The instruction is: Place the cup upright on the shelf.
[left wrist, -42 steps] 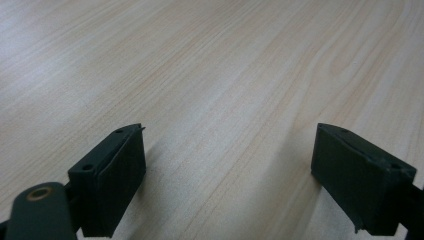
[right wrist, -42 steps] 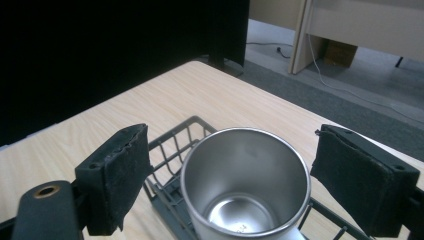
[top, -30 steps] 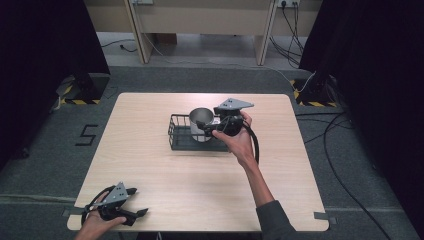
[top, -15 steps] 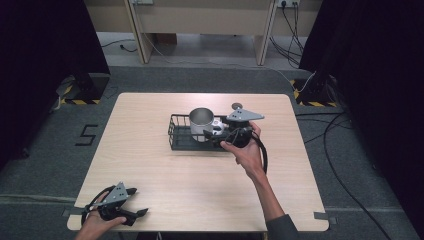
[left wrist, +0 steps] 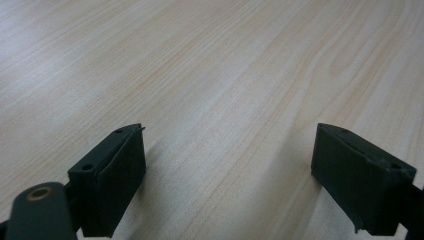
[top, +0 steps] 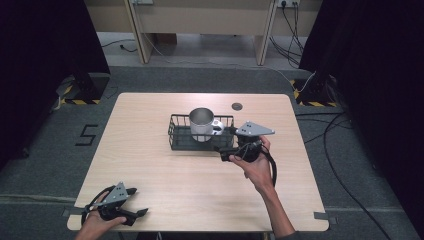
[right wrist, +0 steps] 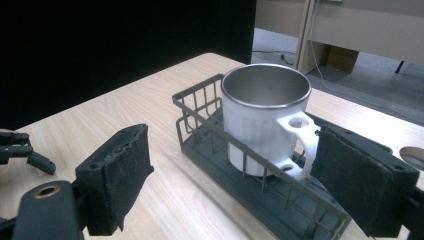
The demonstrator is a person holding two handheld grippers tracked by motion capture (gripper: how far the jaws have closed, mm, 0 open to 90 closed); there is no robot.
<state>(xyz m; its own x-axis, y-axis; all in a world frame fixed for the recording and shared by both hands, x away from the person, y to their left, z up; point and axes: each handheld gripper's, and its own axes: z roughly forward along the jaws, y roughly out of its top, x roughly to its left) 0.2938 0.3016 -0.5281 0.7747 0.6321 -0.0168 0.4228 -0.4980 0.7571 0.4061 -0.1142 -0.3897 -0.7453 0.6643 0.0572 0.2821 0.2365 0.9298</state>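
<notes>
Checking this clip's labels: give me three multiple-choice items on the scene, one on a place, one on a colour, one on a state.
1. Where does the mug stand? A in the wire basket B on the bare table C on the floor
2. What colour is the mug's outside? A red B white C black
3. How do the left tongs stand? A shut on the mug B shut, empty C open, empty
Answers: 1 A, basket bars ring it; 2 B, white wall and handle; 3 C, jaws apart over bare table.
</notes>
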